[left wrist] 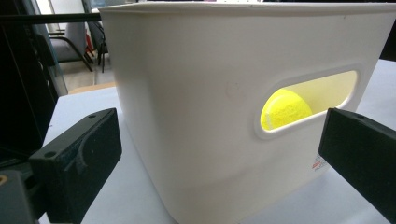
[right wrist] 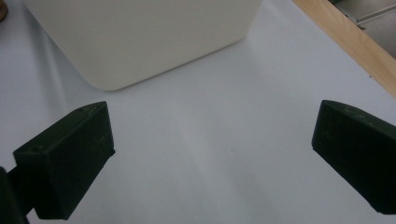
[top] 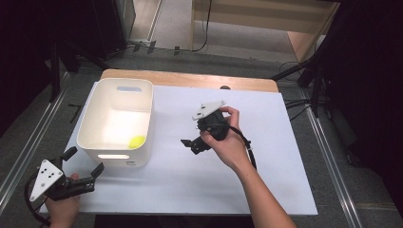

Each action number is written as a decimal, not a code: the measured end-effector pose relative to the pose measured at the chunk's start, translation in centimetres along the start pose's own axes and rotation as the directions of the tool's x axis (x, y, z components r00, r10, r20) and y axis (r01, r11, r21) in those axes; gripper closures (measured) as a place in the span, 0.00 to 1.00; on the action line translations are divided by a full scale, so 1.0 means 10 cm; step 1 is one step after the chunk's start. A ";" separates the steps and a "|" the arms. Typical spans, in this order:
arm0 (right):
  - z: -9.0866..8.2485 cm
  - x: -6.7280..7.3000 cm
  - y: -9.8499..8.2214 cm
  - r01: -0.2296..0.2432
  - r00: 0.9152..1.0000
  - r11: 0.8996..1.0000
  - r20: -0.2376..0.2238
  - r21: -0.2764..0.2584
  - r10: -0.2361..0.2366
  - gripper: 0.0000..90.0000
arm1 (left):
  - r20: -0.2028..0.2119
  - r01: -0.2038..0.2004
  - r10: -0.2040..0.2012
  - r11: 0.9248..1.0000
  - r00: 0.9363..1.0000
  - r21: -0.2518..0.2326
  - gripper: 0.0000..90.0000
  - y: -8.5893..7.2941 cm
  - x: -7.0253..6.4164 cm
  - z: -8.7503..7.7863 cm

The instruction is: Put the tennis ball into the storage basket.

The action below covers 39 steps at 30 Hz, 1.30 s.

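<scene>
Left gripper [top: 83, 161] at 7 o'clock of the table [top: 266, 190], jaws spread wide and empty, aimed at the near wall of the white bin [top: 90, 114]. Yellow ball [top: 137, 141] inside the bin, in its near corner toward 5 o'clock, seen through the handle slot. Right gripper [top: 192, 145] near centre, jaws wide apart, empty, just beside the bin at 3 o'clock.

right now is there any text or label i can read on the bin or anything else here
No text can be read.
A small sticker with red marks sits low on the white bin, beside the handle slot that shows the yellow ball: too small, blurred and partly hidden by the left gripper.
</scene>
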State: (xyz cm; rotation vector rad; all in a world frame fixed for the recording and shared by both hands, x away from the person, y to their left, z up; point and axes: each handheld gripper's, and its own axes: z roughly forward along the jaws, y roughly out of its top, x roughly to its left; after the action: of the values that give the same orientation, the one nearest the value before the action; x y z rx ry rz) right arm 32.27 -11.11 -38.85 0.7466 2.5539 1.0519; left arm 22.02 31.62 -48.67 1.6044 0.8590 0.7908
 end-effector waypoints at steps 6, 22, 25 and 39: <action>-0.06 -0.03 -0.16 -0.030 0.999 0.999 0.013 -0.023 0.030 0.00 | 0.000 -0.001 0.001 1.000 1.000 0.002 0.00 0.00 0.00 0.00; -0.20 -0.09 -0.52 -0.087 0.995 0.992 0.049 -0.089 0.091 0.00 | -0.001 -0.002 0.002 1.000 1.000 0.002 0.00 0.00 0.00 0.00; -0.23 -0.10 -0.58 -0.091 0.994 0.990 0.049 -0.109 0.097 0.00 | -0.002 -0.002 0.002 1.000 1.000 0.004 0.00 0.00 0.00 0.00; -0.38 -0.14 -0.91 -0.136 0.985 0.975 0.082 -0.177 0.152 0.00 | -0.003 -0.002 0.002 1.000 1.000 0.003 0.00 0.00 -0.01 0.00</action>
State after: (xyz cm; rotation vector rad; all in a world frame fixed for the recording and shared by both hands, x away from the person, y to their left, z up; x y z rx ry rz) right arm 28.54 -19.53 -42.64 0.9225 2.3232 1.2313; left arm 21.99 31.56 -48.68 1.6069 0.8609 0.7935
